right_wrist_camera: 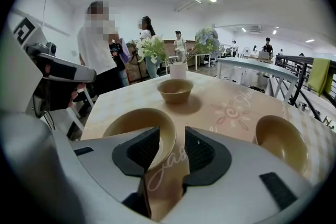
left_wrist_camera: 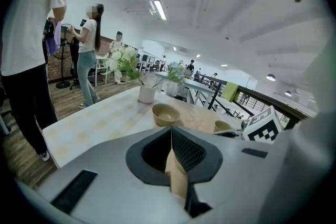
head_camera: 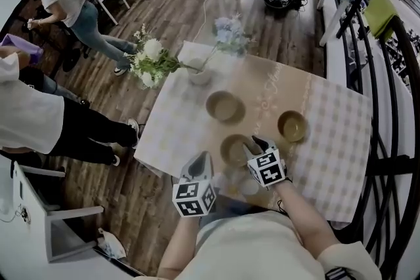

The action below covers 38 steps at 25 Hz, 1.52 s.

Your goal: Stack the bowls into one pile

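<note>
Three tan bowls stand apart on the checked tablecloth [head_camera: 177, 121]: a far bowl [head_camera: 224, 106] [right_wrist_camera: 175, 89] [left_wrist_camera: 165, 113], a near middle bowl [head_camera: 234, 149] [right_wrist_camera: 142, 126] and a right bowl [head_camera: 292, 126] [right_wrist_camera: 281, 141] [left_wrist_camera: 223, 126]. My right gripper [head_camera: 257, 142] [right_wrist_camera: 169, 139] is open, low at the right rim of the near middle bowl; that rim shows just inside the gap and the pads are not pressing on it. To the left, near the table's front edge, my left gripper [head_camera: 202, 159] [left_wrist_camera: 171, 131] is shut and holds nothing.
A white vase [head_camera: 199, 72] [left_wrist_camera: 147, 93] with flowers stands at the table's far left corner. People stand on the wooden floor to the left [head_camera: 39, 121]. A dark railing [head_camera: 394, 108] runs along the right. A white chair [head_camera: 46, 220] sits at the near left.
</note>
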Tool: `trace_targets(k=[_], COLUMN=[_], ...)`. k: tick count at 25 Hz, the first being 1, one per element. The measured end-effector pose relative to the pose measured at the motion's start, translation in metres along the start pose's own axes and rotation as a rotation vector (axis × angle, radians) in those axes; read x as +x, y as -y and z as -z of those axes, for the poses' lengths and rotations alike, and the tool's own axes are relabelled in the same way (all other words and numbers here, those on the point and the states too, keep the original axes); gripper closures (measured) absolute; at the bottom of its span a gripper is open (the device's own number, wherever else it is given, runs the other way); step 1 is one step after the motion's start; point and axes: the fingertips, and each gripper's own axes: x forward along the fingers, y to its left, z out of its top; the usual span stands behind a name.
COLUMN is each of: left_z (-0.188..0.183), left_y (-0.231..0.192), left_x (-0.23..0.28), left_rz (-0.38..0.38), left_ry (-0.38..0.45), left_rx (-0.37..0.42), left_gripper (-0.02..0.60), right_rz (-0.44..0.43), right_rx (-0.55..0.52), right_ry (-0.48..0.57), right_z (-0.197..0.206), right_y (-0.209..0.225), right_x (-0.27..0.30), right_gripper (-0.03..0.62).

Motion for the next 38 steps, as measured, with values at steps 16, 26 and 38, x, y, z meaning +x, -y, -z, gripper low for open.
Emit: trace_targets(k=[16, 26, 38], left_z=[-0.005, -0.008, -0.011], left_y=[-0.002, -0.005, -0.011], left_x=[0.001, -0.012, -0.019], left_rz=[-0.020, -0.034, -0.033], left_ry=[0.007, 0.027, 0.037], left_rx=[0.001, 0.007, -0.005], left_gripper=[0.577, 0.577, 0.577], right_rz=[-0.051, -0.001, 0.045], right_rx=[0.002, -0.030, -0.027], right_ry=[-0.048, 0.016, 0.068], right_z=[0.012, -0.010, -0.040], right_y=[-0.005, -0.004, -0.001], right_x=[0.010, -0.005, -0.016], right_gripper=[0.546, 0.580, 0.582])
